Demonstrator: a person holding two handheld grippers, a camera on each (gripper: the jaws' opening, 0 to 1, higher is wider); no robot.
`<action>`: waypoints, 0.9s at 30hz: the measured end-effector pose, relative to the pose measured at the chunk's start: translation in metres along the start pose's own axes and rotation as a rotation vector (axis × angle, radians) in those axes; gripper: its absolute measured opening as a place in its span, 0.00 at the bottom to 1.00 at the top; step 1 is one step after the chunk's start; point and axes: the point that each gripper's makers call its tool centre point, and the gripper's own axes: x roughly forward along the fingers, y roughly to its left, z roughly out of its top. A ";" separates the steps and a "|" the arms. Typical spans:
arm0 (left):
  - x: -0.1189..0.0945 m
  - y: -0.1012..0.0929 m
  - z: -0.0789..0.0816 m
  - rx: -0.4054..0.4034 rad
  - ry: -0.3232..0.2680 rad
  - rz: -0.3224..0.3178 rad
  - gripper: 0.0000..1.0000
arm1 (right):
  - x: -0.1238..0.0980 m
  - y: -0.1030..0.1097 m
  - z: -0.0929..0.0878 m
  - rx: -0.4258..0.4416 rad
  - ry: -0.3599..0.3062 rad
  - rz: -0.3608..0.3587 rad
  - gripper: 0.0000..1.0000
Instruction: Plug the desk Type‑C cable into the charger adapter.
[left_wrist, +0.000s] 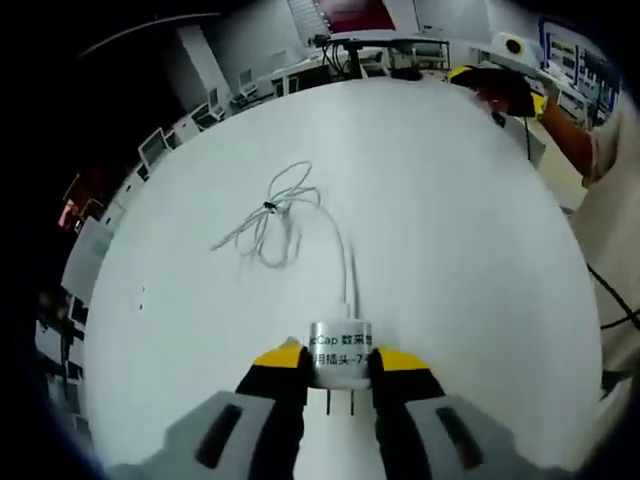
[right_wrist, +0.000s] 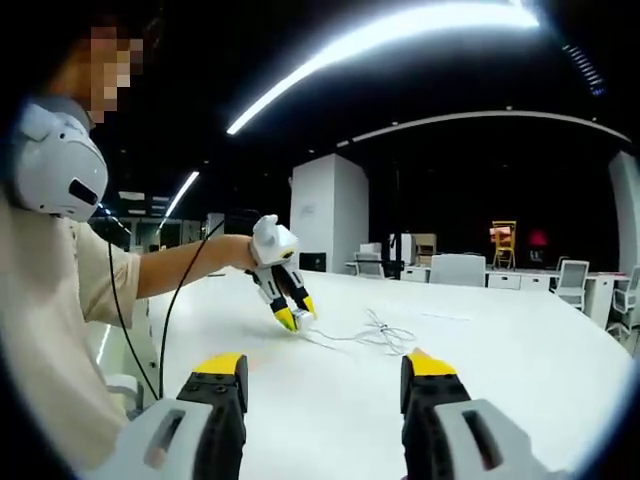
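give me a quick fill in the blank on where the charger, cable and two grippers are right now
1. The left gripper is shut on the ____.
2. The white cable runs from the adapter to a loose tangle on the ____.
3. The right gripper has its jaws ____.
4. The adapter's metal prongs point ____ the left gripper's camera.

Missing words: charger adapter; table; open; toward

charger adapter (left_wrist: 340, 352) label, partly readable: "Cap 数采", below "用插头-7", rest hidden by tool jaws
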 end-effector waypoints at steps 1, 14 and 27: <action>0.000 0.005 0.000 0.001 0.004 -0.010 0.26 | 0.000 0.003 0.001 -0.001 -0.001 -0.002 0.63; 0.010 0.040 0.002 -0.022 0.029 -0.034 0.26 | -0.009 0.007 0.013 -0.009 -0.027 -0.031 0.63; 0.024 0.031 -0.006 -0.026 0.039 -0.103 0.26 | -0.014 0.003 0.012 0.003 -0.034 -0.048 0.62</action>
